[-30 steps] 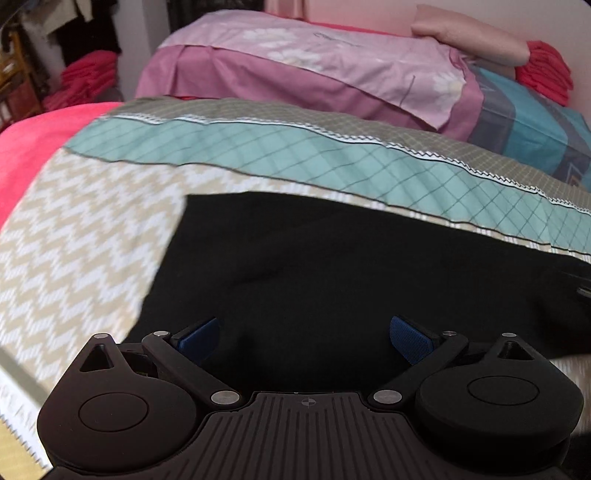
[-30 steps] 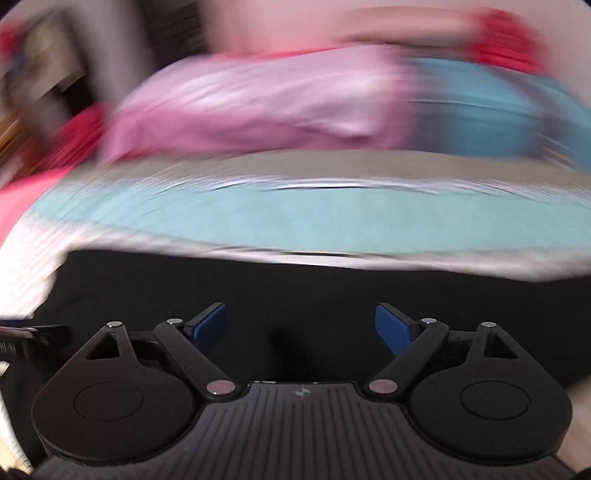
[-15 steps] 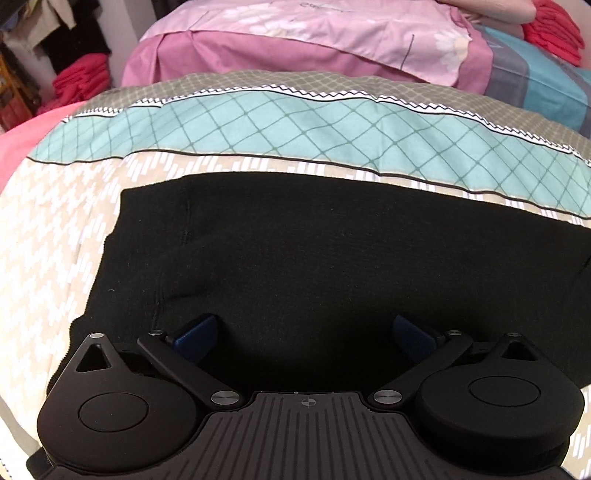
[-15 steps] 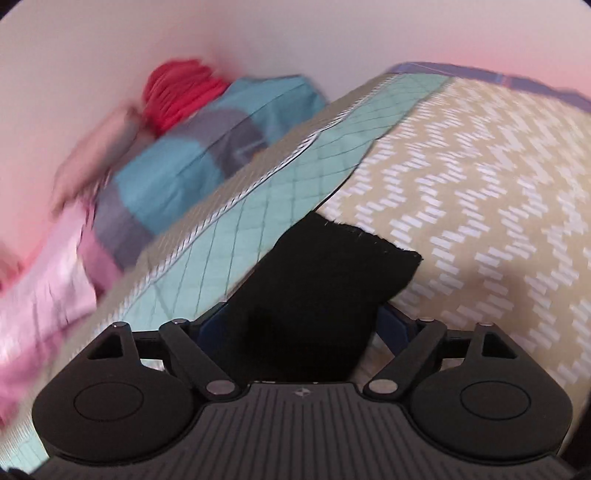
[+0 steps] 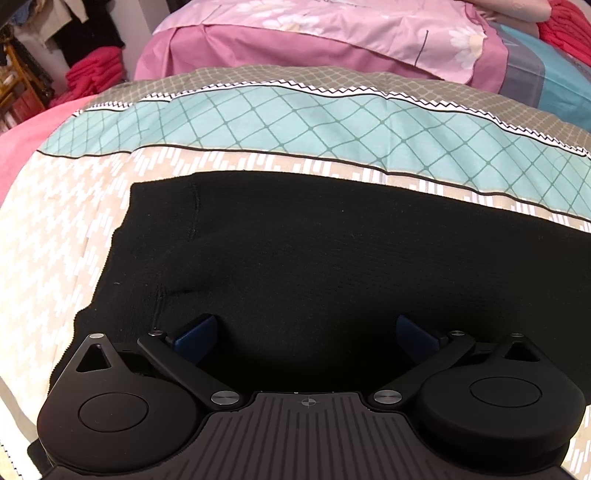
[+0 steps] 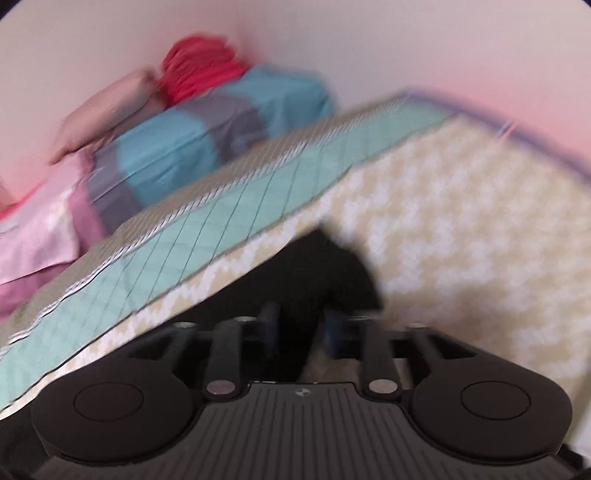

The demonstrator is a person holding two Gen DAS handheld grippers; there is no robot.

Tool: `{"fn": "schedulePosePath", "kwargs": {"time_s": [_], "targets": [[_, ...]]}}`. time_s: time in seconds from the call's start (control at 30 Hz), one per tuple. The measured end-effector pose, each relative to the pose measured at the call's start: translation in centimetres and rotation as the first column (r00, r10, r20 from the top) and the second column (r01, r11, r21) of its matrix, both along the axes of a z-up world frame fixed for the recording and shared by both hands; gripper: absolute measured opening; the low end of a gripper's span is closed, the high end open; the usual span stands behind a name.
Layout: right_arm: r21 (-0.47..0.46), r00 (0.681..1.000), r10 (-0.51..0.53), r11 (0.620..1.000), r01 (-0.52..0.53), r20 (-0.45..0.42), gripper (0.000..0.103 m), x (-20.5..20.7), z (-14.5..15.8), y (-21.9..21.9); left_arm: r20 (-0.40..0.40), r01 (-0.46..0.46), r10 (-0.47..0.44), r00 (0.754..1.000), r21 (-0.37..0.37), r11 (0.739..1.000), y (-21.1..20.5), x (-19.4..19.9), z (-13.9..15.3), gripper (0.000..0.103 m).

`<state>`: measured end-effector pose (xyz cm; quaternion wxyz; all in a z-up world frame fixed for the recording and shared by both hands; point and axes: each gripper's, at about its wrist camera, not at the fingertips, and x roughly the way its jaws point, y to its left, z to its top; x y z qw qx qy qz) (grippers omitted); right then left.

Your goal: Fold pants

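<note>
The black pants [image 5: 332,258] lie flat across the patterned bedspread [image 5: 55,240], waistband end at the left. My left gripper [image 5: 306,332] is open, its blue pads spread wide just above the pants' near edge. In the blurred right wrist view, my right gripper [image 6: 299,328] has its jaws closed on the end of a black pant leg [image 6: 325,269], which rests on the bedspread [image 6: 461,240].
Pink pillows [image 5: 332,33] and a blue-grey pillow [image 5: 546,74] line the far side of the bed. Red folded cloth [image 5: 92,74] is stacked at the far left, and a red bundle [image 6: 199,70] sits by the wall.
My right gripper swung to the pant leg's end and closed on it. My left gripper crept forward over the pants and stayed open.
</note>
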<state>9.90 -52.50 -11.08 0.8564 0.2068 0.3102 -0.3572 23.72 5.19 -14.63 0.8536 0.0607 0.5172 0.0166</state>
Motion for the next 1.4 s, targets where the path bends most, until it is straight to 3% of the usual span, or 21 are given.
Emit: {"fn": "schedulePosePath", "kwargs": {"time_s": [0.03,0.07,0.13,0.2,0.3,0.33,0.37,0.47,0.53,0.7,0.93,1.07,1.17,1.2,1.3,1.33,1.4], "targets": [[-0.064,1.000,-0.008,0.998,0.007,-0.003,0.066,0.2,0.6,1.3,-0.002,0.002,-0.002,1.000,0.001,1.000,0.0,0.0,0.0,0.103],[-0.105,1.000,0.029,0.994,-0.028,0.007,0.067,0.7,1.1,2.6,-0.004,0.004,-0.004,1.000,0.002,1.000,0.0,0.1,0.0,0.103],[-0.109,0.976,0.217,0.970,-0.217,-0.014,0.067,2.1,1.5,6.0,-0.006,0.005,-0.005,1.000,0.002,1.000,0.0,0.1,0.0,0.103],[-0.066,0.900,0.433,0.898,-0.436,-0.054,0.067,3.7,1.0,9.7,-0.003,0.009,-0.009,1.000,0.005,1.000,-0.1,0.1,0.0,0.103],[0.073,0.728,0.666,0.744,-0.665,-0.161,0.069,6.0,-1.5,13.6,-0.004,0.027,-0.027,1.000,0.019,0.999,-0.1,0.0,0.1,0.103],[0.085,0.709,0.665,0.740,-0.667,-0.232,0.067,6.5,-2.7,13.8,-0.009,0.033,-0.032,0.999,0.023,0.999,-0.1,0.0,0.1,0.103],[0.036,0.729,0.639,0.758,-0.652,-0.247,0.067,6.4,-3.0,13.7,-0.019,0.033,-0.033,0.999,0.025,0.999,0.0,-0.1,0.2,0.103],[-0.031,0.851,0.429,0.888,-0.458,-0.302,0.068,6.0,-2.1,11.3,-0.023,0.030,-0.029,0.999,0.039,0.999,0.7,-0.8,1.2,0.103],[-0.056,0.871,0.362,0.914,-0.401,-0.331,0.070,5.7,-1.4,10.5,-0.011,0.034,-0.034,0.999,0.059,0.998,1.4,-1.7,1.8,0.103],[-0.005,0.811,0.507,0.847,-0.531,-0.292,0.076,1.8,1.1,14.1,-0.037,0.025,-0.022,0.999,0.069,0.997,2.7,-4.2,2.5,0.103],[0.040,0.678,0.683,0.712,-0.701,-0.271,0.078,-4.1,2.4,20.9,-0.059,0.010,-0.006,0.998,0.060,0.998,4.3,-7.9,3.0,0.103],[0.099,0.671,0.681,0.720,-0.687,-0.295,0.078,-5.8,1.1,21.7,-0.070,0.007,-0.003,0.998,0.057,0.998,4.8,-9.2,3.0,0.103],[0.138,0.651,0.651,0.741,-0.658,-0.390,0.078,-6.4,-1.2,21.1,-0.079,0.021,-0.016,0.997,0.069,0.997,5.0,-9.7,2.6,0.103],[0.147,0.652,0.656,0.739,-0.658,-0.381,0.079,-7.0,-1.5,20.9,-0.088,0.027,-0.021,0.996,0.075,0.997,5.0,-9.8,2.4,0.103],[0.097,0.679,0.605,0.772,-0.628,-0.415,0.080,-7.6,0.1,21.5,-0.095,0.026,-0.019,0.995,0.070,0.997,5.4,-10.0,2.5,0.103],[0.062,0.687,0.599,0.771,-0.634,-0.412,0.081,-7.5,0.6,22.0,-0.093,0.022,-0.016,0.996,0.068,0.997,5.4,-10.0,2.8,0.103],[0.074,0.672,0.640,0.742,-0.666,-0.372,0.081,-7.0,1.4,23.3,-0.088,0.017,-0.011,0.996,0.067,0.998,5.3,-10.1,3.3,0.103]]}}
